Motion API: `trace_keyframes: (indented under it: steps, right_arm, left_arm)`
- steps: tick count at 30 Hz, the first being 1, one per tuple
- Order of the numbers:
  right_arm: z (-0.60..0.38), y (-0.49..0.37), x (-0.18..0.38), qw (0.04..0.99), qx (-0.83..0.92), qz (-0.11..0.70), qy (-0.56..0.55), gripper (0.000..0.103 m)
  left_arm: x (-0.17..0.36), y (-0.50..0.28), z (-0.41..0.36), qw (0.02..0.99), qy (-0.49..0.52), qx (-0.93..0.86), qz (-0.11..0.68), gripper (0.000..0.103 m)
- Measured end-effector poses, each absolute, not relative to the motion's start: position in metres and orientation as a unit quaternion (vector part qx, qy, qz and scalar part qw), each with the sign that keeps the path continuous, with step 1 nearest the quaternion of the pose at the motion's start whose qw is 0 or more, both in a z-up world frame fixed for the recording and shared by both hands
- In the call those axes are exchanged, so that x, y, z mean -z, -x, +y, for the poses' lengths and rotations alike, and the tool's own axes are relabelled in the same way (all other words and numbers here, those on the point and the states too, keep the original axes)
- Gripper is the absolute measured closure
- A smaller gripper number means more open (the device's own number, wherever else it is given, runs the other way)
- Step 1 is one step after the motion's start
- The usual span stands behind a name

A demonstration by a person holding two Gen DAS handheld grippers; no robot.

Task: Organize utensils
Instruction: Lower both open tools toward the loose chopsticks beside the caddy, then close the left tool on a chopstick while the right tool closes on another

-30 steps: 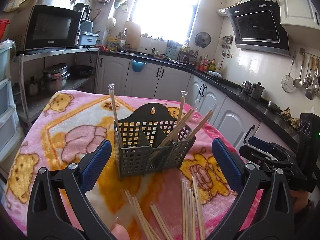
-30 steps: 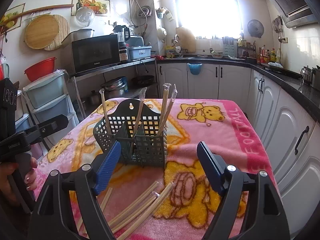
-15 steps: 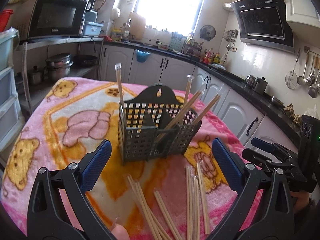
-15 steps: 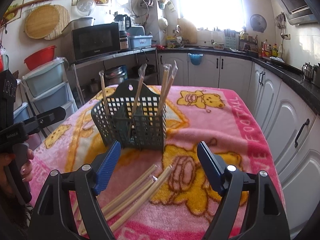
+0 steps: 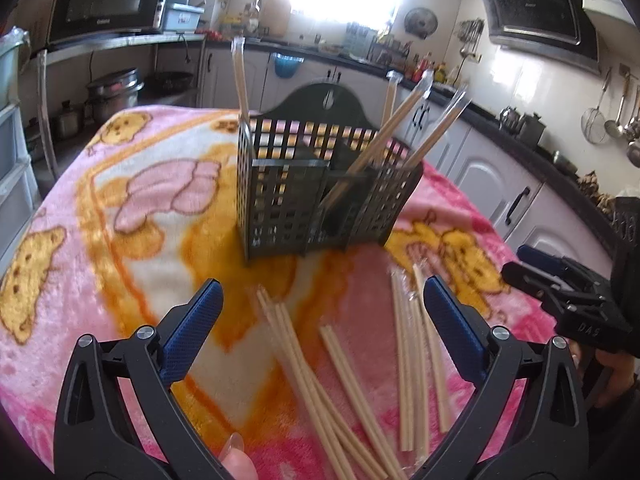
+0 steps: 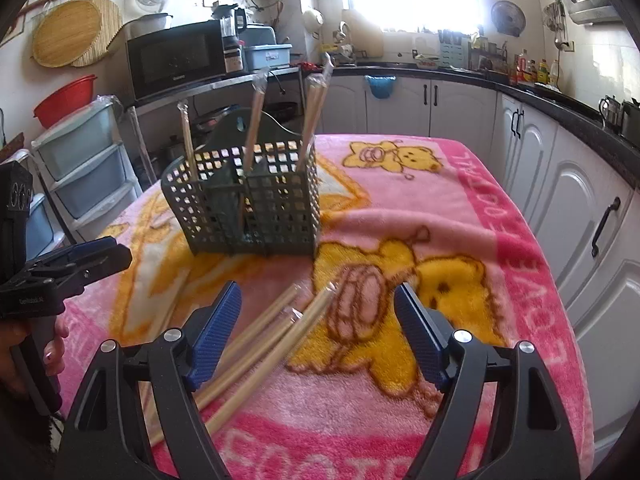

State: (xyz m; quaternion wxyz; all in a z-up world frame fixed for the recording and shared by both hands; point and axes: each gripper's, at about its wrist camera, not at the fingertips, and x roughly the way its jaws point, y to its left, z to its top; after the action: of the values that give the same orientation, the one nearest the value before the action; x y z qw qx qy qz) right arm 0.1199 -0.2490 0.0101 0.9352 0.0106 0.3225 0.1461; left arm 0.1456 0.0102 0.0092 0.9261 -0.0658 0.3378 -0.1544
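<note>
A dark green slotted utensil basket (image 5: 320, 196) (image 6: 248, 204) stands on a pink bear-print blanket (image 5: 132, 208) (image 6: 420, 208), with several wrapped chopstick pairs (image 5: 400, 124) (image 6: 256, 120) upright in it. More wrapped chopsticks (image 5: 328, 364) (image 6: 256, 352) lie loose on the blanket in front of it. My left gripper (image 5: 320, 320) is open above the loose sticks, nothing between its blue pads. My right gripper (image 6: 318, 328) is open too, over the ends of another bundle. Each gripper appears at the edge of the other's view.
White kitchen cabinets (image 6: 560, 184) and a dark counter run along the right and the back. A shelf with a microwave (image 6: 176, 60) and plastic drawers (image 6: 80, 168) stands left of the table. A person's hand (image 6: 36, 356) holds the left gripper's handle.
Both grippers have sunk toward the blanket and tilted down. The basket and loose chopsticks look larger and nearer. Both pairs of jaws have stayed equally wide.
</note>
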Motion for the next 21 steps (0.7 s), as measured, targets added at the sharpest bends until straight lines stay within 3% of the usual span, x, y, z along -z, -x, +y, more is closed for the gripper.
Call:
trace_keyframes:
  steps: [7, 13, 21]
  right_arm:
    - [-0.255, -0.130, 0.012, 0.923, -0.144, 0.356, -0.022, 0.040]
    - [-0.251, -0.144, 0.026, 0.913, -0.148, 0.379, -0.030, 0.053]
    - [-0.246, -0.163, 0.038, 0.905, -0.149, 0.398, -0.030, 0.058]
  left_arm:
    - [0.020, -0.155, 0.017, 0.908, 0.083, 0.149, 0.382, 0.013]
    - [0.036, -0.167, 0.032, 0.892, 0.112, 0.148, 0.412, 0.030]
    - [0.051, -0.188, 0.040, 0.873, 0.145, 0.150, 0.441, 0.049]
